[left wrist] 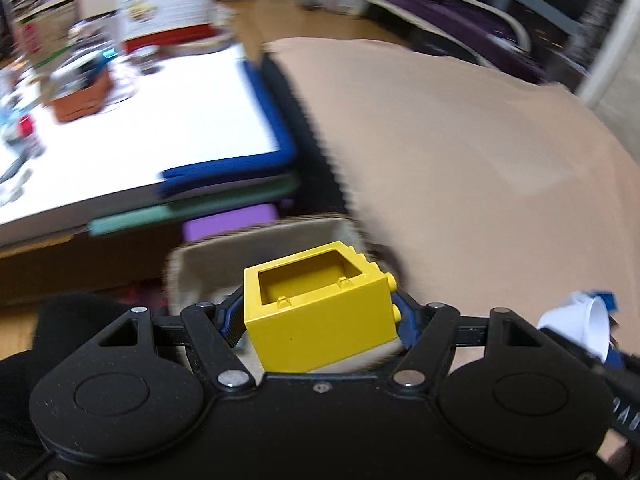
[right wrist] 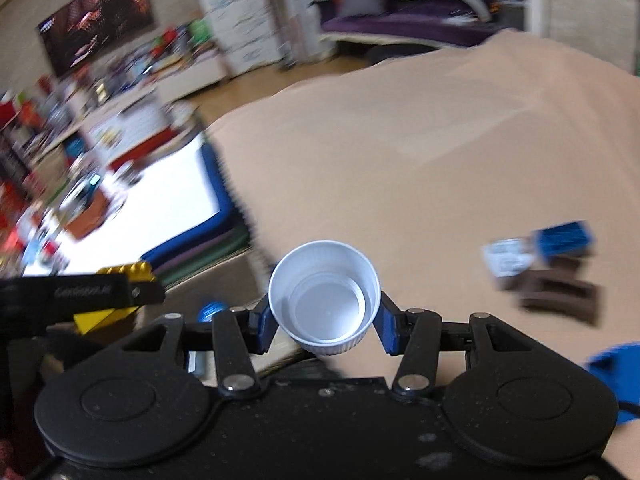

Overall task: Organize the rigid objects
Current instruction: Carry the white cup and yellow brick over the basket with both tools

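My left gripper [left wrist: 320,316] is shut on a hollow yellow toy brick [left wrist: 320,312], held with its open side up above a cardboard box [left wrist: 256,252] at the edge of a beige-covered surface [left wrist: 460,152]. My right gripper [right wrist: 325,312] is shut on a white plastic bottle cap [right wrist: 325,300], open side facing the camera, above the same beige surface [right wrist: 420,140]. The cap also shows at the right edge of the left wrist view [left wrist: 576,324]. The yellow brick shows at the left of the right wrist view [right wrist: 104,316].
A blue brick [right wrist: 564,238], a white label piece [right wrist: 508,260] and a dark brown piece [right wrist: 560,292] lie on the beige surface to the right. A white table [left wrist: 140,128] with a brown box [left wrist: 80,96] and clutter stands to the left. Both views are motion-blurred.
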Action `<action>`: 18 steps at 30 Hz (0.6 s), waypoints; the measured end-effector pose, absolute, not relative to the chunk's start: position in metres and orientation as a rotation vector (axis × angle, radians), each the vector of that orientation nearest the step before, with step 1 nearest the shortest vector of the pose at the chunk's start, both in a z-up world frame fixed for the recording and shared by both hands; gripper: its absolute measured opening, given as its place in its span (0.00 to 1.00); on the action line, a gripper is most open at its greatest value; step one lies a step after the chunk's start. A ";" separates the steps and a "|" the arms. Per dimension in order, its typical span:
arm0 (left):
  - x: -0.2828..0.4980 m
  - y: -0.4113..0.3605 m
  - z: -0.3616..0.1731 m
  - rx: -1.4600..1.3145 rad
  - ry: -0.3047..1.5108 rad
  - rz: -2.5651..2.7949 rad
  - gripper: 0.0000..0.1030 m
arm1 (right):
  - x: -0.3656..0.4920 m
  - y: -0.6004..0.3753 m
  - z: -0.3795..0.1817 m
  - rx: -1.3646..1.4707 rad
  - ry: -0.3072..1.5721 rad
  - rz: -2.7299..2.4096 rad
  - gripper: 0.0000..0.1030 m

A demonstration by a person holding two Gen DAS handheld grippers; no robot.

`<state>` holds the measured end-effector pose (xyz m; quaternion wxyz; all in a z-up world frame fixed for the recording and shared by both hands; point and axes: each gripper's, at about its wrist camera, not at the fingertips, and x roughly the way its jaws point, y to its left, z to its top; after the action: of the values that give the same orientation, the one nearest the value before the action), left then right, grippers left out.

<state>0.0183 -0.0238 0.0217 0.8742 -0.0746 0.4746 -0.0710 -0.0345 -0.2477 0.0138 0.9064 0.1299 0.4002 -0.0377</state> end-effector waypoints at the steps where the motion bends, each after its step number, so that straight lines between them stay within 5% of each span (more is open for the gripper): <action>1: 0.021 -0.016 0.020 -0.172 0.993 -0.132 0.64 | -0.027 -0.237 0.011 0.268 0.846 -0.057 0.47; 18: 0.042 0.010 -0.009 -0.181 1.038 -0.048 0.64 | 0.038 -0.173 -0.030 0.217 0.998 -0.070 0.48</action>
<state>0.0416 0.0100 -0.0091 0.8641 -0.0866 0.4954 -0.0227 0.0382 -0.1731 -0.0295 0.8718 0.1039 0.4776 -0.0337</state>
